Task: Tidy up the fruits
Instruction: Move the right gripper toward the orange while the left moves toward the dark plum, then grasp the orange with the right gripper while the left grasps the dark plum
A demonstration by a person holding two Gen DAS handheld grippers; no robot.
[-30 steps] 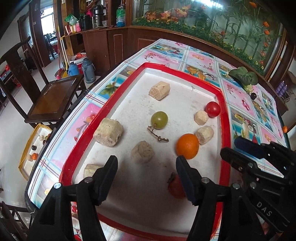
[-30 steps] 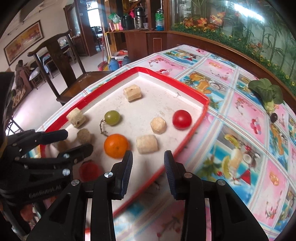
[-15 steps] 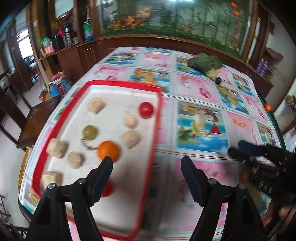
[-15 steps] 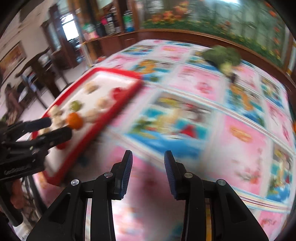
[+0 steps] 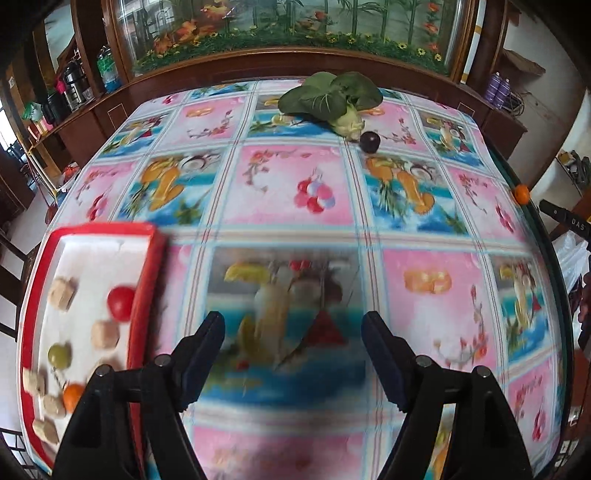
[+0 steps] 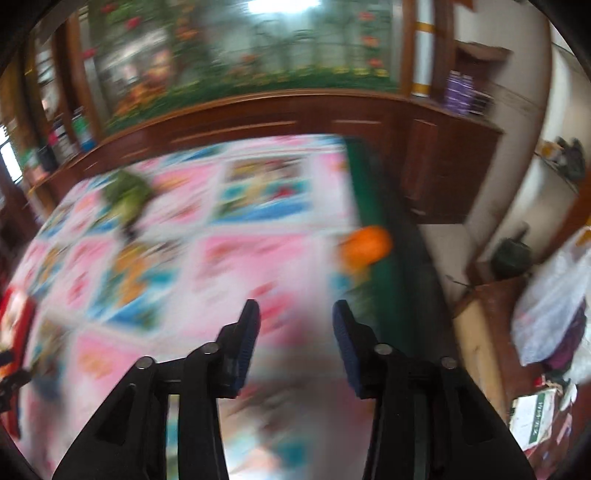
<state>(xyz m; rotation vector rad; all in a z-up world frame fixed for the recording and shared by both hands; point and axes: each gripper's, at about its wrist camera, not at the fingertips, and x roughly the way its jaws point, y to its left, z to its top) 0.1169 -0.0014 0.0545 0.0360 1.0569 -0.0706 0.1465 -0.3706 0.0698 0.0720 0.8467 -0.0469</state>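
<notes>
**Both grippers empty above the patterned table**

The left gripper (image 5: 293,354) hangs over the table with its fingers (image 5: 205,345) spread wide and nothing between them; below the gap lies a blurred fruit print on the tablecloth (image 5: 291,192), a glossy sheet of pink and blue squares. The right gripper (image 6: 295,343) also has its fingers (image 6: 245,341) parted and holds nothing, above the same cloth near the table's right edge. Its view is heavily smeared.

To the left of the left gripper, at the table's near left corner, sits a red-rimmed tray (image 5: 147,280) with a white floor. On it lie a red tomato-like fruit (image 5: 120,302), a green fruit (image 5: 59,355), an orange (image 5: 72,396) partly behind the gripper frame, and several pale beige chunks (image 5: 105,334). At the far side of the table rests a leafy green vegetable (image 5: 328,98), with a dark round fruit (image 5: 369,142) just beside its stem end. A small orange fruit (image 5: 522,193) sits at the table's right edge, well apart from the tray; the right wrist view shows it as an orange blur (image 6: 367,245) ahead and to the right of the fingers, by the green table rim (image 6: 373,206).

Beyond the table runs a dark wooden cabinet (image 5: 258,66) under a glass panel painted with bamboo and flowers (image 5: 295,22). Flasks and bottles (image 5: 77,86) stand on a counter at left.
</notes>
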